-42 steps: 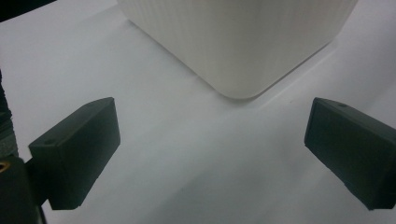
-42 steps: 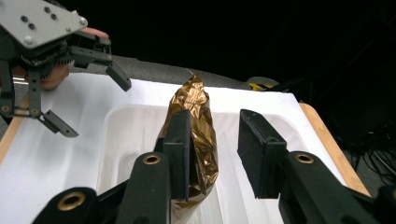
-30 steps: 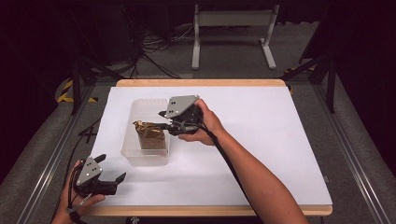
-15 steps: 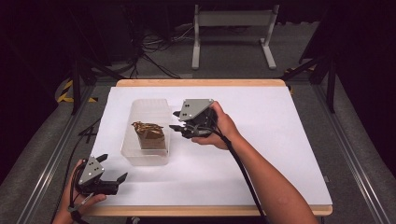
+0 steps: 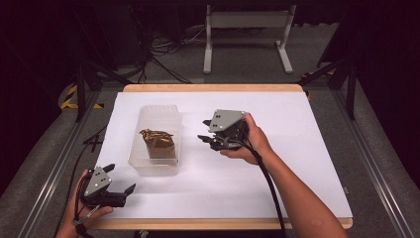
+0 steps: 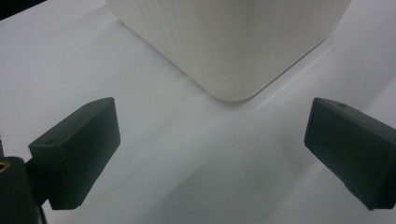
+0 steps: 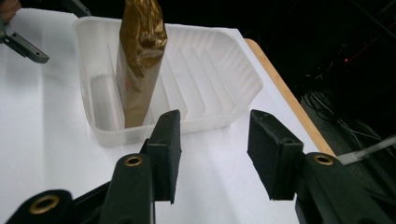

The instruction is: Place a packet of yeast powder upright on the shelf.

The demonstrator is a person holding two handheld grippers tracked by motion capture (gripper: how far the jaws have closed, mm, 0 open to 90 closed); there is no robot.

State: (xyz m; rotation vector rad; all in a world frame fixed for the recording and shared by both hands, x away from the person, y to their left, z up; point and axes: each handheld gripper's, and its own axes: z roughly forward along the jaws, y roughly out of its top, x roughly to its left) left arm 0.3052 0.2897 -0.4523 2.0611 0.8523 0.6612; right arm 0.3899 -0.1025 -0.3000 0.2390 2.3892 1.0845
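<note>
Your clear plastic tub sits on the white table, left of centre. One gold bag stands upright inside it, leaning on the near wall in the right gripper view. Your right gripper is just right of the tub, jaws partly apart and just been opening, nothing between them. Your left gripper rests near the tub's front corner, jaws wide, empty.

The worktop is a rectangular surface with a light wooden edge, covered by a white sheet. A translucent ribbed plastic container rests directly on the sheet, left of centre, its long side running front to back.
</note>
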